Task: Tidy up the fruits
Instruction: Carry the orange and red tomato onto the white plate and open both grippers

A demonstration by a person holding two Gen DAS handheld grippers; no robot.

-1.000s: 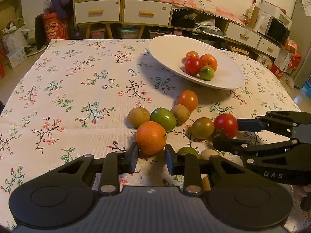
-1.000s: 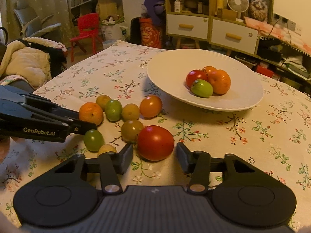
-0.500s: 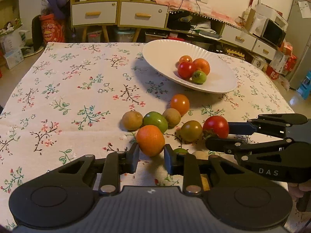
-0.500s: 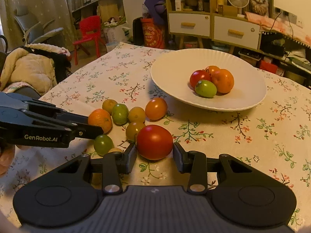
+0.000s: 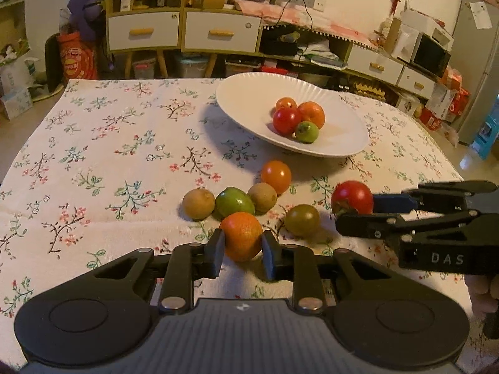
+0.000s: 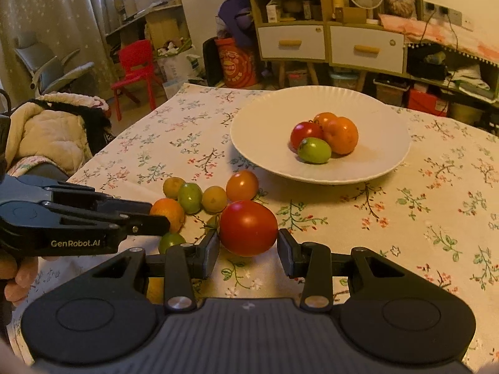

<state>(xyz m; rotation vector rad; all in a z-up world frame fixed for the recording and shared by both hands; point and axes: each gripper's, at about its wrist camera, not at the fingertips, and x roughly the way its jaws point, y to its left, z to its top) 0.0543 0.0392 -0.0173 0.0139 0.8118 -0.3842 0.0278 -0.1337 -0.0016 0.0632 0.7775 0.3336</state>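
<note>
Red tomato (image 6: pixel 248 227) between right gripper (image 6: pixel 248 249) pads (white plate (image 6: pixel 265 131) beyond)

The plate (image 5: pixel 249 99) sits on the far right part of the table (image 5: pixel 93 143), and four fruits (image 5: pixel 296 118) lie close together in it. Nearer than the plate, a bunch of loose fruits (image 5: pixel 237 196) lies on the table, and the orange (image 5: pixel 241 235) is at the near edge of that bunch, between the fingers of the left gripper (image 5: pixel 240 255). To the right of the bunch, the tomato (image 6: pixel 248 227) is between the fingers of the right gripper (image 6: pixel 248 251), and behind the table a cabinet (image 5: pixel 184 31) stands by the far wall.
</note>
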